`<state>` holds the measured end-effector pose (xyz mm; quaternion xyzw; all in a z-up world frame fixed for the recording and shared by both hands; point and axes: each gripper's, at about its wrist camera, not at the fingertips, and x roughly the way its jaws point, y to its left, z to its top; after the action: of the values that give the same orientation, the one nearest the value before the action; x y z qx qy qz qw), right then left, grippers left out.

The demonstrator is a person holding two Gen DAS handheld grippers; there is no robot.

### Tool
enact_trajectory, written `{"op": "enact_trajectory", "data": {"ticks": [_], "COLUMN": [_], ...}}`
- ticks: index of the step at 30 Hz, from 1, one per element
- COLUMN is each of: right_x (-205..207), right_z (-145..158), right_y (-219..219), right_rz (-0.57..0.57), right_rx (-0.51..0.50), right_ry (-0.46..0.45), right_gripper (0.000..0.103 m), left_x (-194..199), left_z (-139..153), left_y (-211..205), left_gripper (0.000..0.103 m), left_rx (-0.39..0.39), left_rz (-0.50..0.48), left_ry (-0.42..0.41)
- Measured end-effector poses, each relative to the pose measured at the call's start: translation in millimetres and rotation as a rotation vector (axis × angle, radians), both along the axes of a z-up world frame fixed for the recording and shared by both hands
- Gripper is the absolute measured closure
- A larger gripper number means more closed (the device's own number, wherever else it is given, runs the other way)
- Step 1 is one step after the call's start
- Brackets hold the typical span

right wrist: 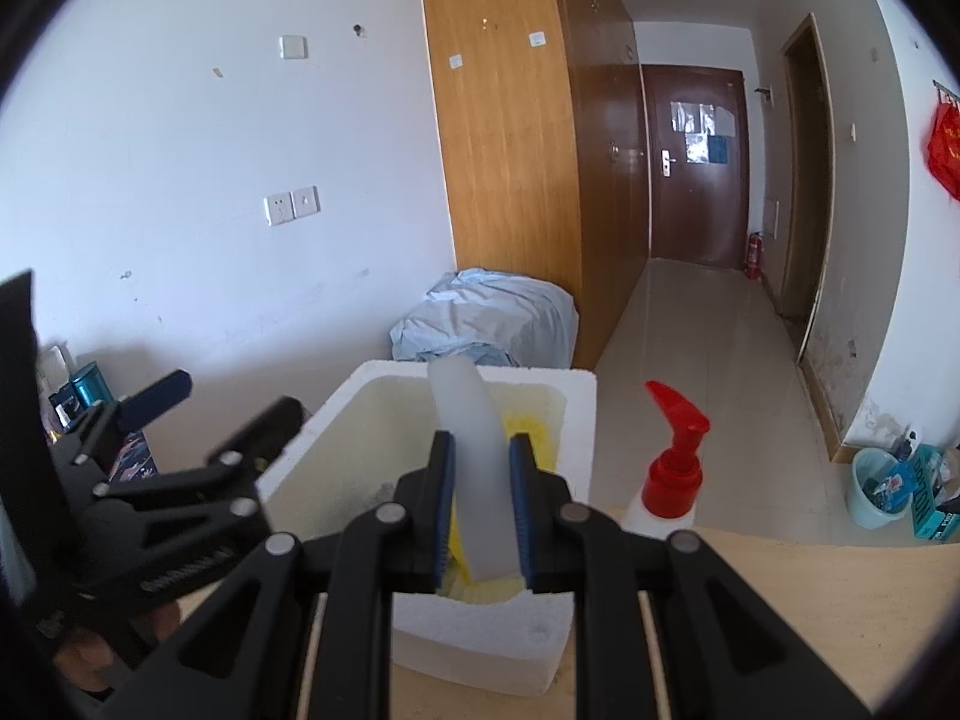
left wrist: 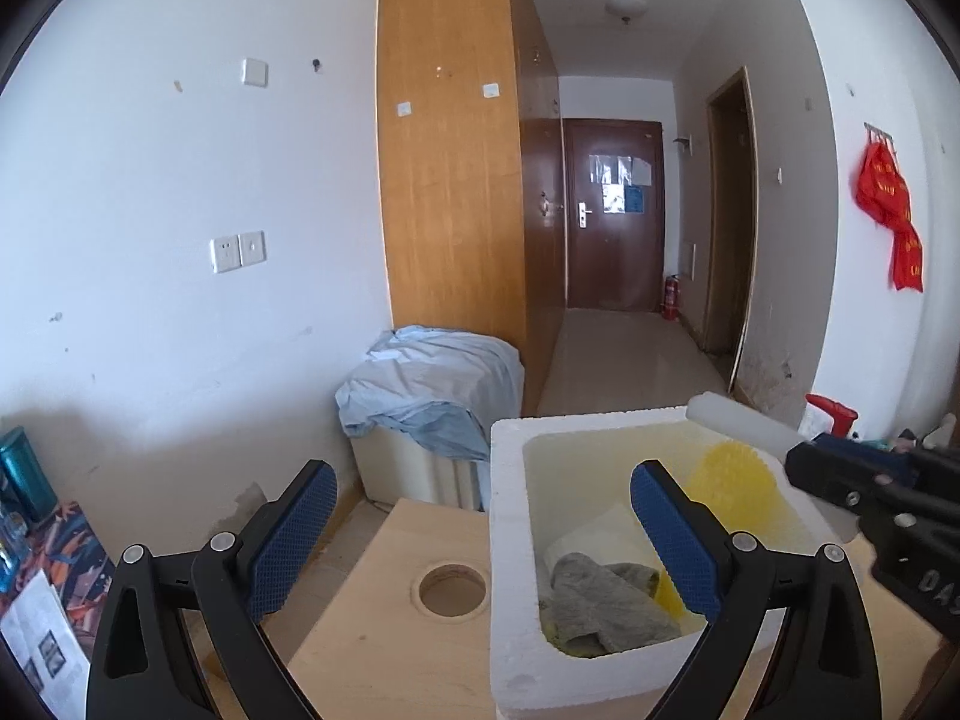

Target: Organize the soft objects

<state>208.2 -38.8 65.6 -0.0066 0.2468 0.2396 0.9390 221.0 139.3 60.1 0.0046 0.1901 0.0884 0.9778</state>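
A: From the left wrist camera, how far along is the sorting?

B: Partly done, I'd judge. The white foam box (left wrist: 510, 540) on the pale wooden table (left wrist: 384, 630) already holds a crumpled grey cloth (left wrist: 600, 600), a yellow bumpy soft thing (left wrist: 735, 480) and something white and flat under the cloth. The left gripper (left wrist: 480, 540) hovers over the box's near left side with its blue-padded fingers (left wrist: 294, 534) wide apart and nothing between them.

A: And the piece in hand?

B: Here only the end of the translucent white soft bar (left wrist: 744, 426) shows, over the box's far right rim, slanting down toward the right gripper (left wrist: 840, 480) at the frame's edge.

A: The right wrist camera?

B: The right gripper's (right wrist: 480, 510) fingers are clamped on the bar's (right wrist: 474, 450) lower half. Its long axis runs away from the camera, the free end tipped slightly left and reaching over the box's (right wrist: 480, 648) far rim. It hangs above the open box, not yet released.

A: What's left?

B: Letting it go inside, by my reckoning. A red-capped pump bottle (right wrist: 672, 468) stands just beside the box; whether it belongs to the task I can't tell.
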Motion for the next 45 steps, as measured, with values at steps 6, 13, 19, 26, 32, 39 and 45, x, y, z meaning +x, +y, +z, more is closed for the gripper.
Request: {"op": "enact_trajectory", "data": {"ticks": [6,13,19,26,32,39,45], "right_x": [7.9,13.7,12.0,5.7,2.6,-0.7,-10.3], "right_z": [-2.7,-6.4,-8.2,-4.4,-2.0,2.3,7.1], "right_y": [5.9,10.4,9.8,8.1,5.5,4.2,-2.3], "right_rz": [0.003,0.007,0.009,-0.002,-0.015,-0.014,-0.024], "right_rx": [-0.012,-0.016,-0.013,-0.012,-0.005,0.007,0.020], "right_ry": [0.012,0.008,-0.004,-0.039,-0.055,-0.062,-0.074], "right_gripper": [0.082,0.081,0.076,0.047,0.034,0.034,0.031], "left_x": [0.9,2.6,3.2,3.3,3.0,1.7,-9.7], "left_z": [-0.4,-2.3,-1.9,-1.1,-0.9,-0.1,5.8], "left_y": [-1.5,-1.9,-0.9,-0.6,0.5,-0.6,-4.0], "left_gripper": [0.004,0.004,0.004,0.004,0.004,0.004,0.004], "left_rx": [0.011,0.005,0.005,-0.003,-0.008,-0.010,-0.013], "left_rz": [0.003,0.010,0.015,0.015,0.019,0.011,-0.003], "left_ry": [0.002,0.012,0.012,0.013,0.008,0.011,-0.005]}}
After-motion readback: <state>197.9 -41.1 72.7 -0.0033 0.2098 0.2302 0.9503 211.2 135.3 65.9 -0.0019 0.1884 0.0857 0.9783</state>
